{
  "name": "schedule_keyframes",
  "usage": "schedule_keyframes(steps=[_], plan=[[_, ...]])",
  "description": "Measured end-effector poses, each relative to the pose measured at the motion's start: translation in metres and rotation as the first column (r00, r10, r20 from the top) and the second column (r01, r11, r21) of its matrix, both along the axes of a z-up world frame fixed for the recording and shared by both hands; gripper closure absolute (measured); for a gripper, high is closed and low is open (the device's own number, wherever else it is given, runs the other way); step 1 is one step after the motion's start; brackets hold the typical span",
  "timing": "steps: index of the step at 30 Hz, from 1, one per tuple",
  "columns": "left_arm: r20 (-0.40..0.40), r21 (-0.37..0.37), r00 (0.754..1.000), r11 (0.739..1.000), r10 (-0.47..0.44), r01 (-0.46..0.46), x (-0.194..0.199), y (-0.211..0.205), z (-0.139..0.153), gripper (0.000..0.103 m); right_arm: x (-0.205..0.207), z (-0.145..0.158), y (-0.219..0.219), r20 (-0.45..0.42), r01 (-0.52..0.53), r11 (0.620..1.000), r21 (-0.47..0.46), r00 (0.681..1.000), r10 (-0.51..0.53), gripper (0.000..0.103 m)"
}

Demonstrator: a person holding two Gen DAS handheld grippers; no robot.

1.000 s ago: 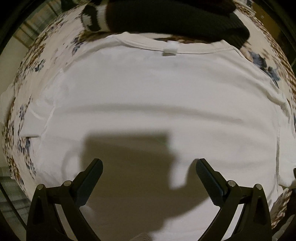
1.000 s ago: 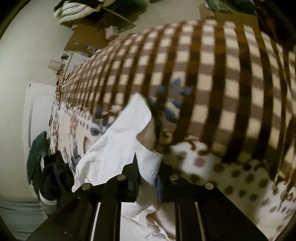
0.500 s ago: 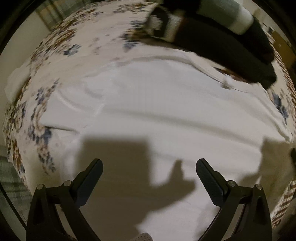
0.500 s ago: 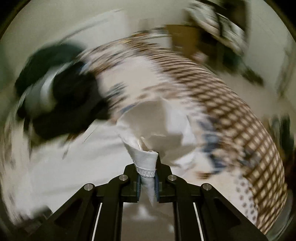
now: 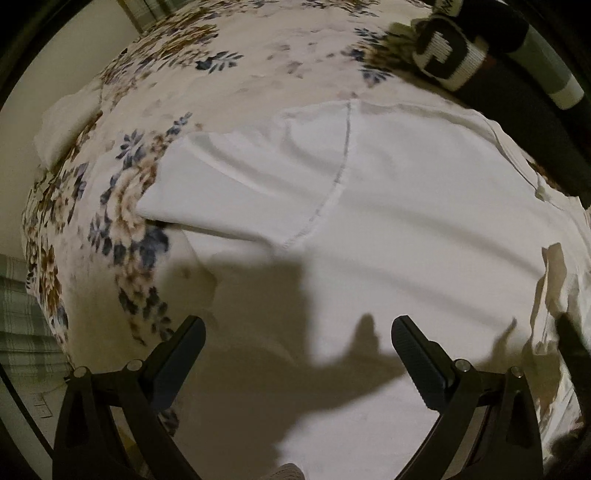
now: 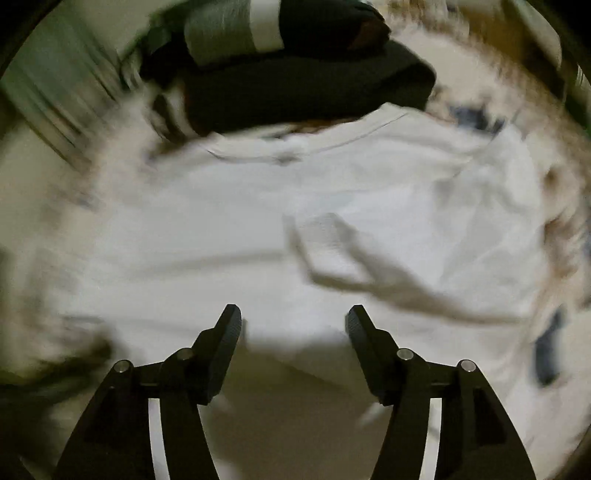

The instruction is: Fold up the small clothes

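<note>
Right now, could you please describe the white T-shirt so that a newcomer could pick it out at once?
Start at the flowered bedspread that covers the bed. The white T-shirt lies spread flat across it, its neckline up against a pile of dark clothes. It is the only plain white garment there, with one short sleeve lying out to the side.

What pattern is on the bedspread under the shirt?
Blue and brown flowers on cream bedspread; clearest in the left wrist view.

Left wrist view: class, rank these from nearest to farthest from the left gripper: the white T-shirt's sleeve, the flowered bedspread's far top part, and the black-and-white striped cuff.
1. White T-shirt's sleeve, just ahead of the open left gripper, slightly left.
2. Black-and-white striped cuff, top right, beyond the shirt.
3. Flowered bedspread's far top part, at the upper edge.
</note>
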State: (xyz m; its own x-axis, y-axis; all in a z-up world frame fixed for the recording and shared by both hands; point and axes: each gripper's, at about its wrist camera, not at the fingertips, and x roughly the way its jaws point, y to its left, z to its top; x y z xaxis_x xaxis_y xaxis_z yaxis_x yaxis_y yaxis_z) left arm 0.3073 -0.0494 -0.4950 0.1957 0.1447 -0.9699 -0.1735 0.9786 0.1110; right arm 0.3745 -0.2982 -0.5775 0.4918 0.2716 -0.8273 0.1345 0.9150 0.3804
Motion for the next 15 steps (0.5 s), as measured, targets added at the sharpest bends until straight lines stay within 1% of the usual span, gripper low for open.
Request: schedule_keyframes(steps=[1,2,3,5,6,7,9,10,12,13,15], plan=[[0.005,-0.004,1.000,1.000,0.004,-0.004,0.000,0.002,0.001,0.000,-0.006,0.004,-0.010,0.004,0.033,0.999,0.044,0.999,-0.033,0.038],[0.007,-0.008,1.000,1.000,0.007,-0.007,0.001,0.004,0.002,0.000,-0.017,0.010,-0.024,0.011,0.088,0.991,0.098,0.996,-0.090,0.038],[0.009,-0.014,1.000,1.000,0.013,-0.013,0.002,0.006,0.002,0.000,-0.026,0.013,-0.034,0.013,0.135,0.983,0.125,0.990,-0.138,0.038],[0.017,-0.019,1.000,1.000,0.023,-0.022,0.003,0.009,0.004,0.000,-0.036,0.016,-0.049,0.019,0.206,0.967,0.146,0.977,-0.211,0.038],[0.021,-0.020,0.999,1.000,0.025,-0.025,0.004,0.010,0.004,0.000,-0.040,0.015,-0.054,0.017,0.238,0.961,0.139,0.970,-0.243,0.038],[0.024,-0.018,0.999,0.999,0.027,-0.027,0.005,0.011,0.003,0.000,-0.038,0.012,-0.056,0.009,0.250,0.959,0.135,0.967,-0.253,0.038],[0.024,-0.018,0.999,0.999,0.035,-0.034,0.007,0.017,0.001,0.000,-0.034,0.000,-0.056,-0.010,0.265,0.952,0.154,0.964,-0.266,0.038],[0.022,-0.018,0.999,0.999,0.038,-0.038,0.008,0.019,0.000,0.000,-0.029,-0.009,-0.052,-0.032,0.256,0.951,0.173,0.967,-0.254,0.038],[0.018,-0.018,0.999,0.999,0.046,-0.046,0.009,0.025,-0.002,0.000,-0.009,-0.031,-0.042,-0.125,0.215,0.958,0.189,0.973,-0.193,0.037],[0.018,-0.020,0.999,0.999,0.048,-0.047,0.009,0.028,-0.002,0.000,-0.001,-0.039,-0.039,-0.155,0.198,0.956,0.215,0.974,-0.167,0.037],[0.021,-0.014,0.999,0.999,0.046,-0.046,0.009,0.032,-0.001,0.000,-0.010,-0.036,-0.030,-0.126,0.156,0.939,0.306,0.984,-0.123,0.037]])
